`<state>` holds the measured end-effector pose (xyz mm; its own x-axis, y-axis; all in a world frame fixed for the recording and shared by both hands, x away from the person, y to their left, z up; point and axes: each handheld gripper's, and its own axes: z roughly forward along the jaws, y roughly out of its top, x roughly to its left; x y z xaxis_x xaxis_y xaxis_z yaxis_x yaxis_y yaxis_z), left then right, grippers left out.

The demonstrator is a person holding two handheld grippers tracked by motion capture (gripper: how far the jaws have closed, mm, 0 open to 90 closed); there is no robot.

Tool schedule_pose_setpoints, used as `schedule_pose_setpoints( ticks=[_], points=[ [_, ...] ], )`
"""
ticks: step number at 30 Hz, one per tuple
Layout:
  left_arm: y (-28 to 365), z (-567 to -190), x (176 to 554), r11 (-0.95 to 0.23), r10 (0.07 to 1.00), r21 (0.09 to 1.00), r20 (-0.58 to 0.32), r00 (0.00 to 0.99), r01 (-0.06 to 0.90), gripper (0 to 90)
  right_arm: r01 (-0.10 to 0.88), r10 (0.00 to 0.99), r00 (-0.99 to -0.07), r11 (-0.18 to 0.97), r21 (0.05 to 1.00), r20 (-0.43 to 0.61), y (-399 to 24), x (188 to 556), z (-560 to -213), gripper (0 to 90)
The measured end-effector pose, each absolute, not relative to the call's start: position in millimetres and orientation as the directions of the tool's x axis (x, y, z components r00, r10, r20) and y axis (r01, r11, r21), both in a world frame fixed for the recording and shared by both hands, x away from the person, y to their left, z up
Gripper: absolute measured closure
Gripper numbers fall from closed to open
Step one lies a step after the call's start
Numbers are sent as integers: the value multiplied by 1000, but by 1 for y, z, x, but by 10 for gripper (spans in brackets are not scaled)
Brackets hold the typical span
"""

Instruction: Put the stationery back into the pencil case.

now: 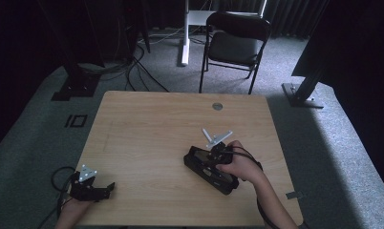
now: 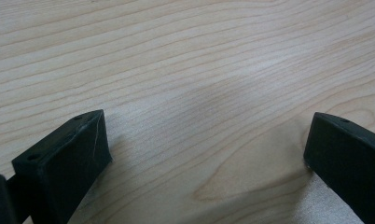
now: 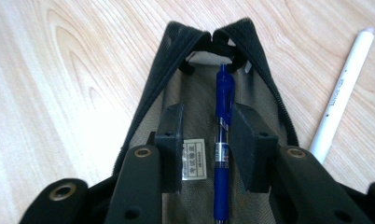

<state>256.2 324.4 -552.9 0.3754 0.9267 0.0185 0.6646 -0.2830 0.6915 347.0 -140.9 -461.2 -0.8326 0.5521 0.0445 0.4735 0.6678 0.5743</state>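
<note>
1. Resting at the near left edge of the wooden surface (image 1: 147, 119), the left hand-held gripper (image 1: 92, 187) lies low over the wood; in the left gripper view its two black jaws stand wide apart, released, with bare wood grain between them.
2. A grey three-cornered plate sits on top of that gripper, and its cable loops off the near left corner of the surface.
3. Farther in and to the right, the right hand (image 1: 242, 164) holds the right hand-held gripper (image 3: 206, 135) down inside an open black pencil case (image 1: 209, 169), which lies slantwise on the surface.
4. In the right gripper view the jaws stand to either side of a blue pen (image 3: 223, 140) that lies lengthwise on the case's grey lining; a gap shows on the left side of the pen, and whether the right jaw touches it cannot be told, so the jaws are not clenched on it.
5. A small white label (image 3: 194, 163) sits on the lining just beside the left jaw.
6. A white pen (image 3: 342, 88) lies on the wood just outside the case's zip edge, apart from the blue one.
7. Beyond the case, near the far edge of the surface, is a small round grey disc (image 1: 217, 106).
8. Past the surface, a black folding chair (image 1: 235, 43) stands on the grey carpet.
</note>
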Motion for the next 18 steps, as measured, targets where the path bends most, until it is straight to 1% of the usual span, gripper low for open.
schedule_pose_setpoints(
  ticks=[8,11,14,18],
  points=[
    [324,-553,256,-283,927,692,18,375,665,3,453,558,-829,639,621,30,-145,349,-448,646],
    [324,-553,256,-283,927,692,19,375,665,3,466,597,-801,574,673,44,-148,354,-447,625],
    [324,-553,256,-283,927,692,19,375,665,4,471,623,-781,540,698,45,-151,358,-447,627],
    [324,-553,256,-283,927,692,18,375,664,4,484,644,-763,517,706,52,-154,362,-448,629]
  ],
)
